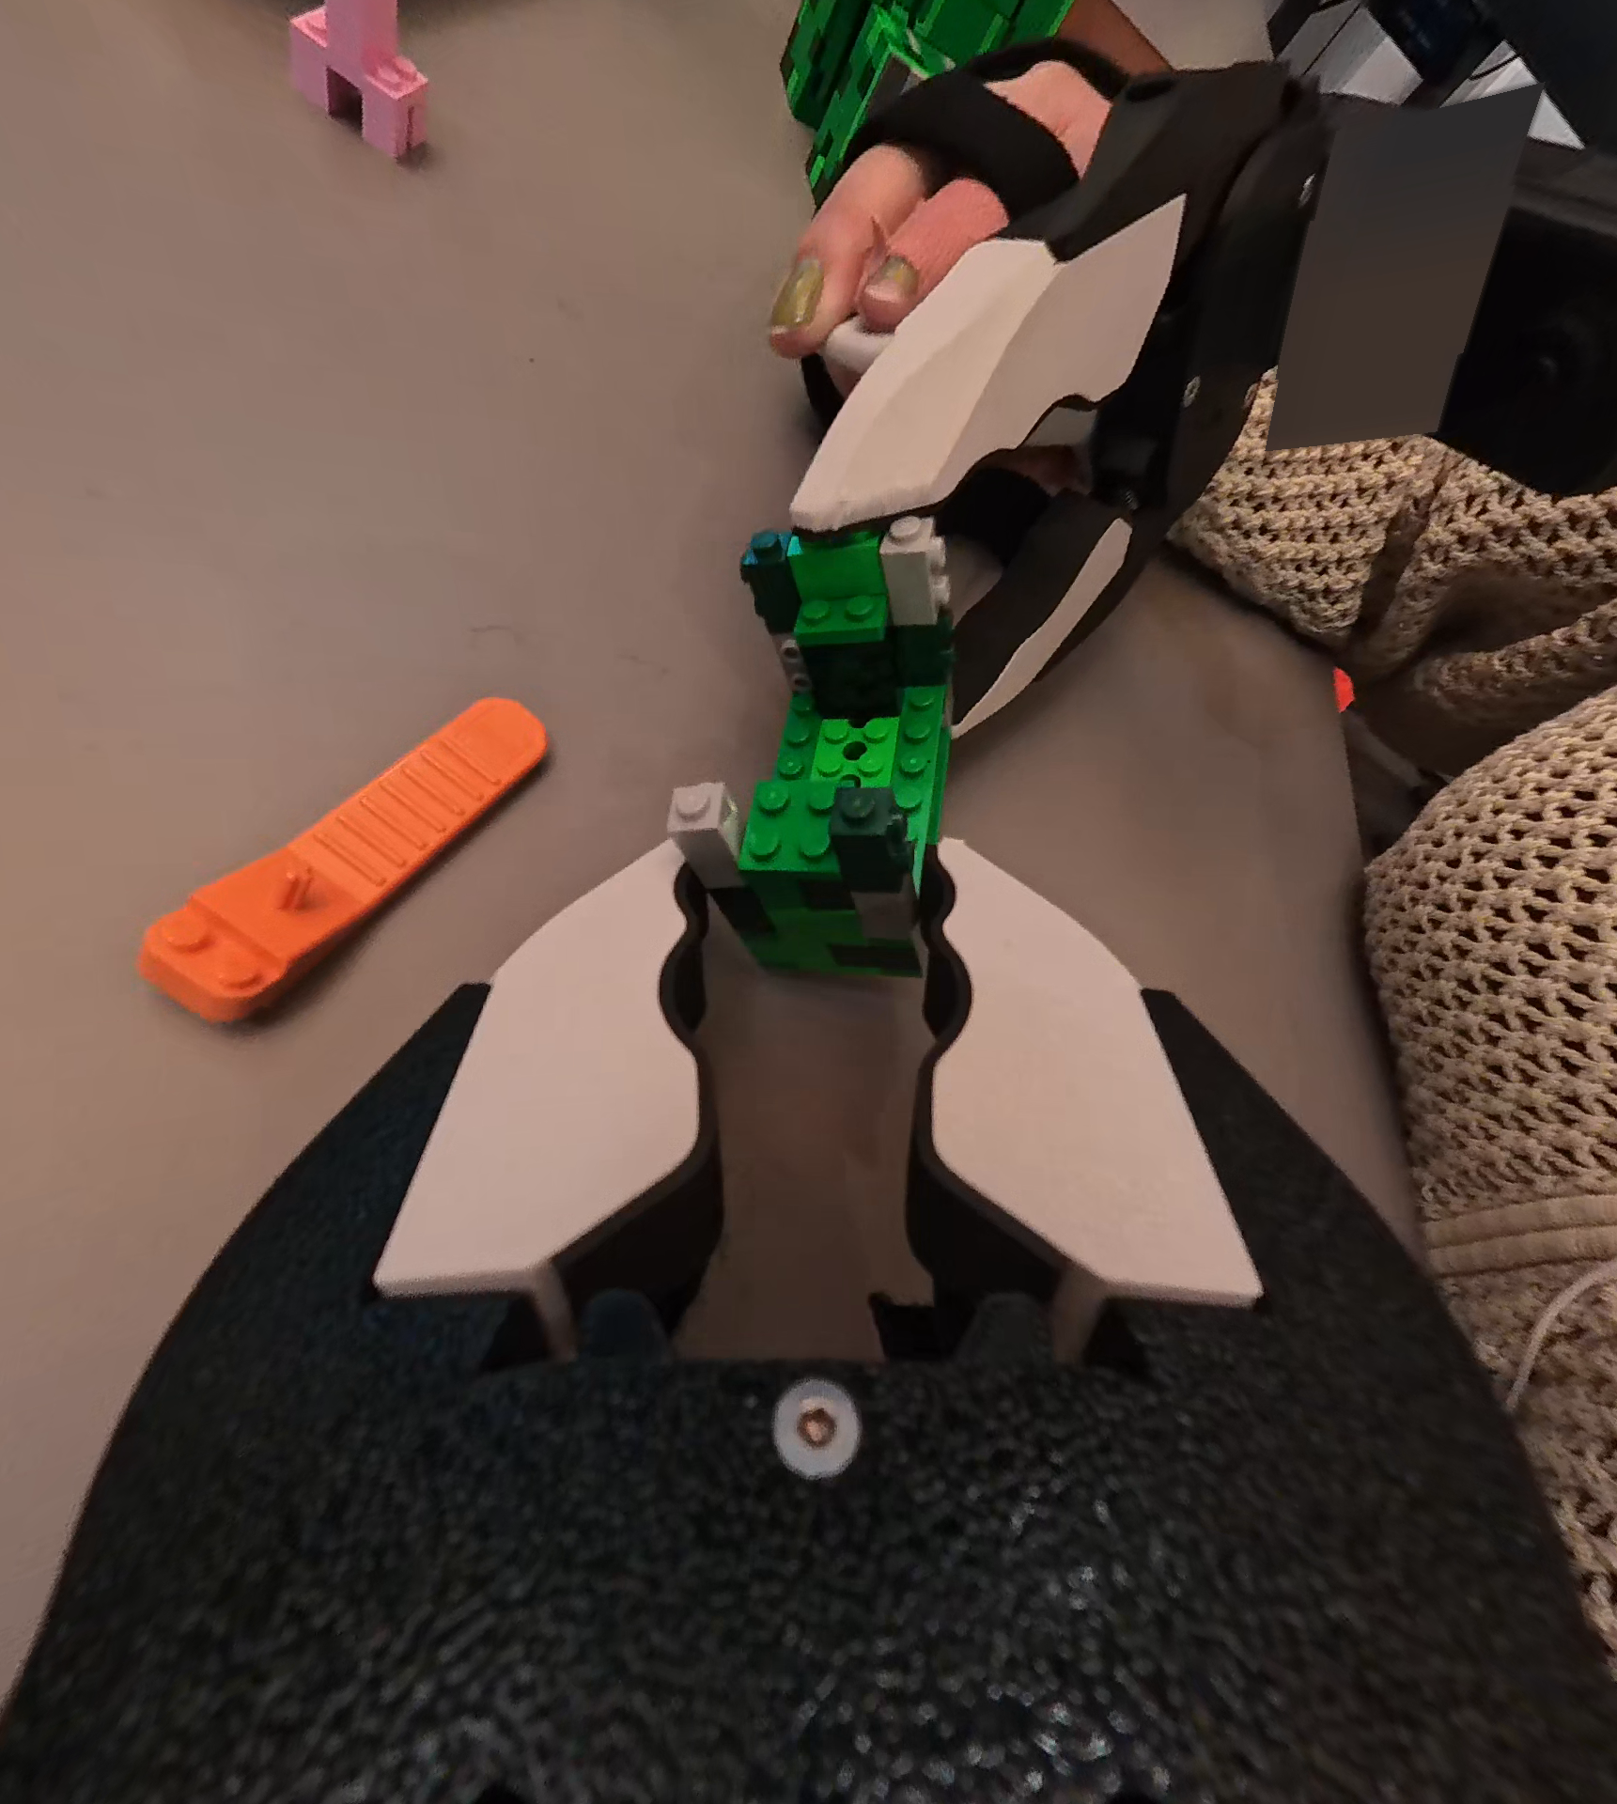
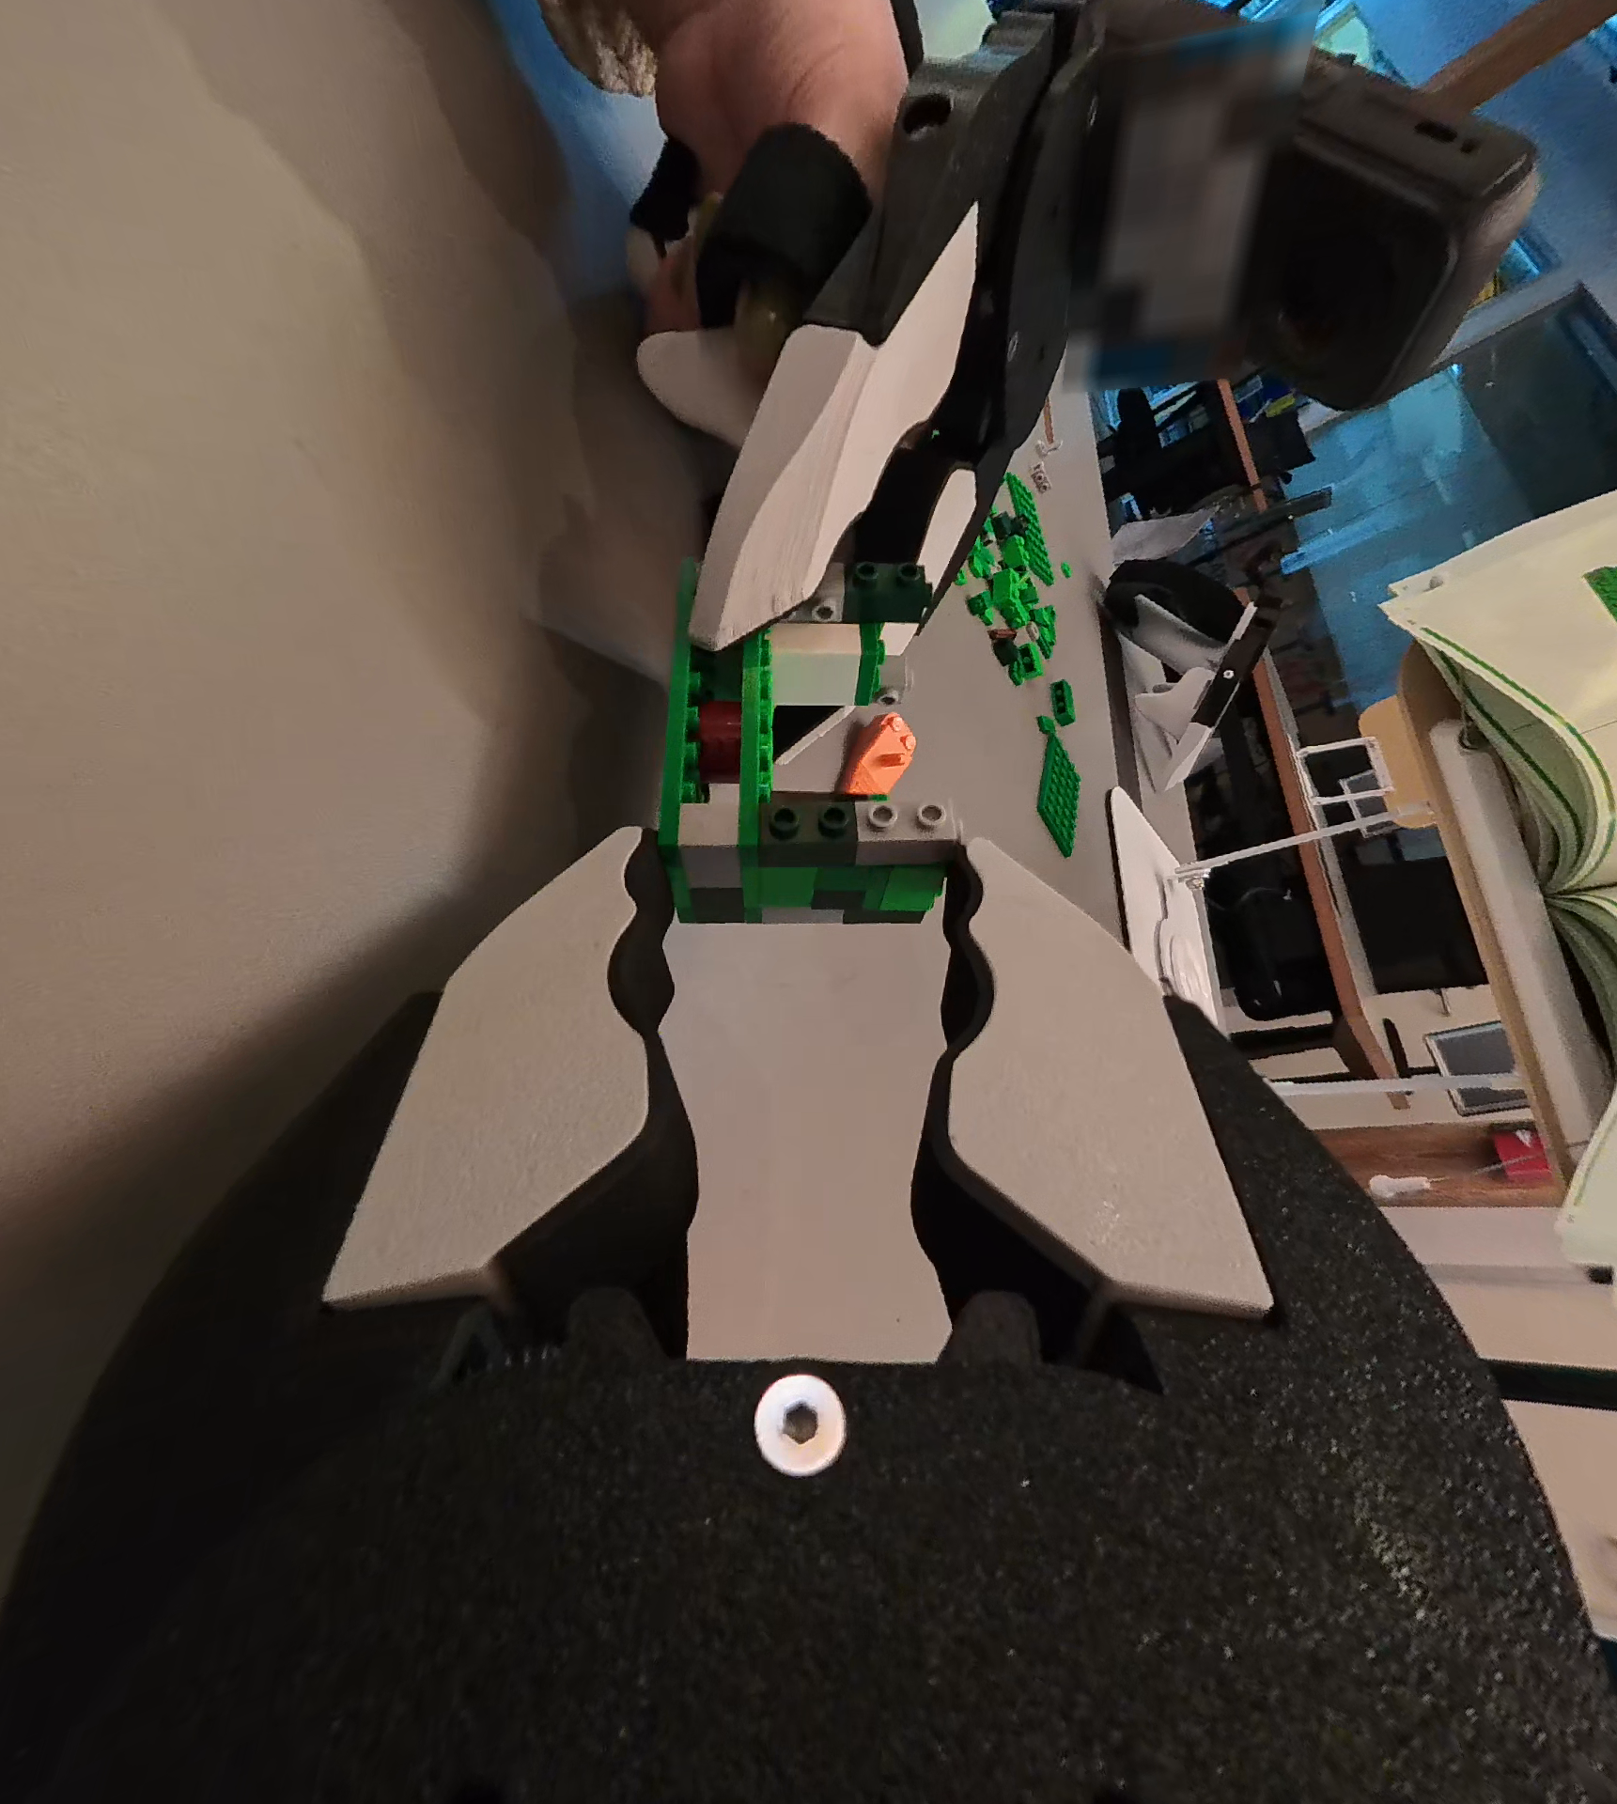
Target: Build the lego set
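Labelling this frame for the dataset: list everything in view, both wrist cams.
green lego assembly: 1, green with grey and dark bricks, held between both claws
brick separator: 1, orange, flat on table left of assembly
pink lego build: 1, pink, far table edge
green lego block build: 1, green and black, far side behind the hand
loose lego pieces: many, mostly green, scattered on table
green plate: 1, green, by the loose pieces
instruction book: 1, open, pale pages, right of table
table: 1, grey-beige
left claw: 1, white fingers, gripping assembly's near end
right claw: 1, white fingers, gripping its other end
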Tool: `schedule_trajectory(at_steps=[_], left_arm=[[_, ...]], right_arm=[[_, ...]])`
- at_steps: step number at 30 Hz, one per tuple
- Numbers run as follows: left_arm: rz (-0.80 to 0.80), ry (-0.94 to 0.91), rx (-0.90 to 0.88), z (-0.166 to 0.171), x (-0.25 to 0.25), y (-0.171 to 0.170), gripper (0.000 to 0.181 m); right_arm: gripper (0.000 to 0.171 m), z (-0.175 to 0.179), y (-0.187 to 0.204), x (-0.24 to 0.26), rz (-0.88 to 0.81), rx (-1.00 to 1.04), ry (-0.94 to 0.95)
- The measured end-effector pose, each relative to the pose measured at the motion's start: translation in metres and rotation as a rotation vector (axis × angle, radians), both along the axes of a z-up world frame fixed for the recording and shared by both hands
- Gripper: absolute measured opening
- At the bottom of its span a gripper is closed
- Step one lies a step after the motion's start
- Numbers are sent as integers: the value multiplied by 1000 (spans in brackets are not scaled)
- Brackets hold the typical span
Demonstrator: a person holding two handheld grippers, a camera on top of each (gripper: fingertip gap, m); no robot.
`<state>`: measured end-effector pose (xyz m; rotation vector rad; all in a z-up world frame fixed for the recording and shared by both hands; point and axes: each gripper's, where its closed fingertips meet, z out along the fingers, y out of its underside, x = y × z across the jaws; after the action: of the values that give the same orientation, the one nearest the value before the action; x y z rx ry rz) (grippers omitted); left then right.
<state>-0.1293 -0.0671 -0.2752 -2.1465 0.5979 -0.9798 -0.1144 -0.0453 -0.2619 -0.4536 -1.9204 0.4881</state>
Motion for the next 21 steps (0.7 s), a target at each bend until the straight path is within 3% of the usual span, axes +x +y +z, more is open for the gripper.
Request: schedule_trajectory(at_steps=[4, 7, 11, 21], left_arm=[[13, -41, -8, 3, -1, 1, 41], [15, -27, -5, 2, -1, 2, 41], [14, 2, 7, 0, 0, 1, 41], [2, 29, 10, -2, 1, 0, 41]], right_arm=[[54, 2, 0, -1, -21, -80, 7], [67, 8, -6, 0, 2, -162, 13], [54, 10, -9, 1, 25, -103, 54], [54, 8, -11, 3, 39, -71, 40]])
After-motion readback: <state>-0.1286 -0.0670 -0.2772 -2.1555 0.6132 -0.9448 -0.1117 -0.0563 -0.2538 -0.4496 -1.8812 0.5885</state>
